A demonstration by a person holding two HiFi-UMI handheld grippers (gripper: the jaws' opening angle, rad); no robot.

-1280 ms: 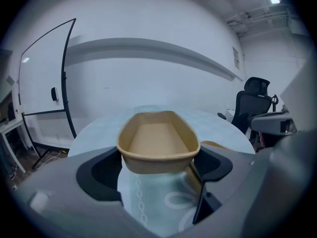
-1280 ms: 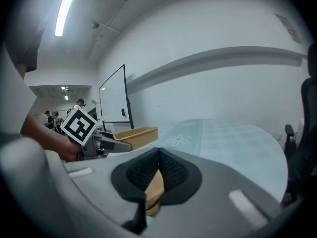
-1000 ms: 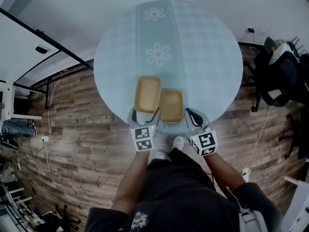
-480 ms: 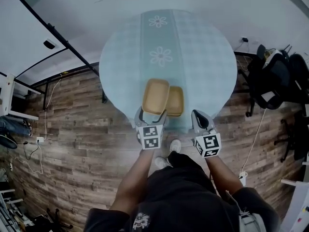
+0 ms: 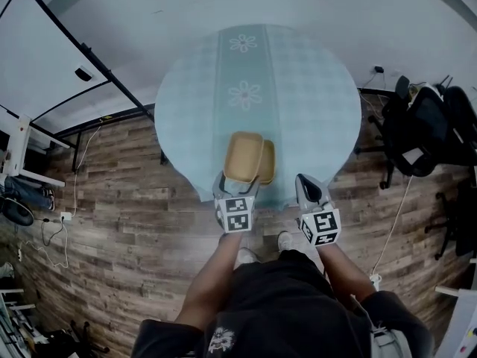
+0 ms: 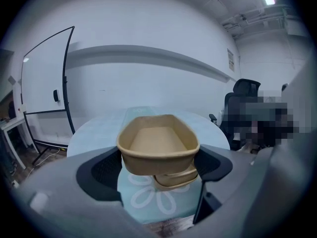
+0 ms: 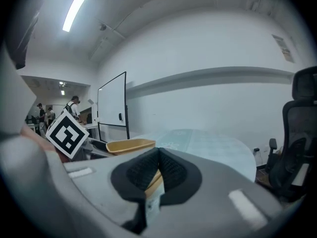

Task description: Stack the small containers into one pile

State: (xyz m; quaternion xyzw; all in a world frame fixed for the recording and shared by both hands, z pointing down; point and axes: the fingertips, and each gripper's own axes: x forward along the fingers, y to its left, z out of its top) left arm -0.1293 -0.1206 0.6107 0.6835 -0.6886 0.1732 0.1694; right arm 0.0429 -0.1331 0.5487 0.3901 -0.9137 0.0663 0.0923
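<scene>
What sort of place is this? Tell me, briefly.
Probably an office or meeting room: a standing whiteboard, a black office chair, and a round table on wood-look flooring.

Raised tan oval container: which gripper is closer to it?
Left. The left gripper clamps the raised tan oval container between its jaws; the right gripper, shut and empty, sits apart to its right.

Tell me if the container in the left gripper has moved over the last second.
Yes. The held container has shifted right, from beside the second container on the table to overlapping it.
</scene>
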